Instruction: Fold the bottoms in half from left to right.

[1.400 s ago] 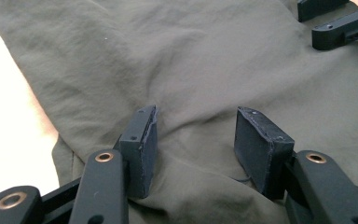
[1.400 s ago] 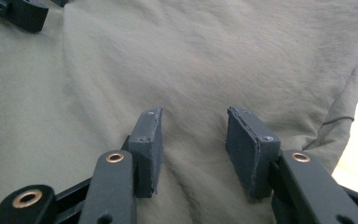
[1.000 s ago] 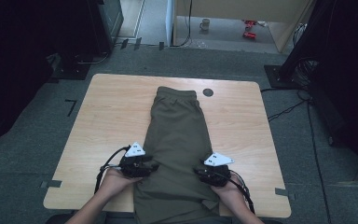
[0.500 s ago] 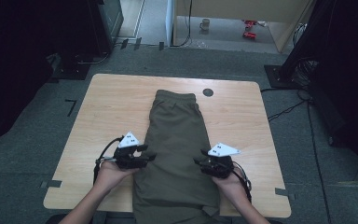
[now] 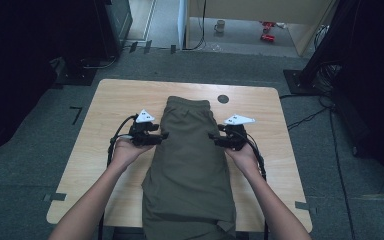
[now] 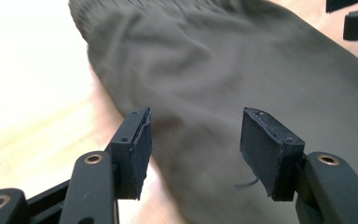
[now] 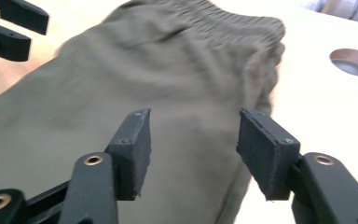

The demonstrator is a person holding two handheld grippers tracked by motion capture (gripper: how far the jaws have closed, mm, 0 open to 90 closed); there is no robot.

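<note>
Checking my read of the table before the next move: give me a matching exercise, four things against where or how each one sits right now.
Things:
1. left hand-held gripper
2. right hand-held gripper
3. olive trousers
4. round hole in the table

Places or states:
A. lies lengthwise down the middle of the table, waistband at the far end, lower end over the near edge
B. open, at the garment's right edge
C. far side of the tabletop, beside the waistband's right corner
D. open, at the garment's left edge

Pairs: 1-D, 2-B, 3-A, 4-C
</note>
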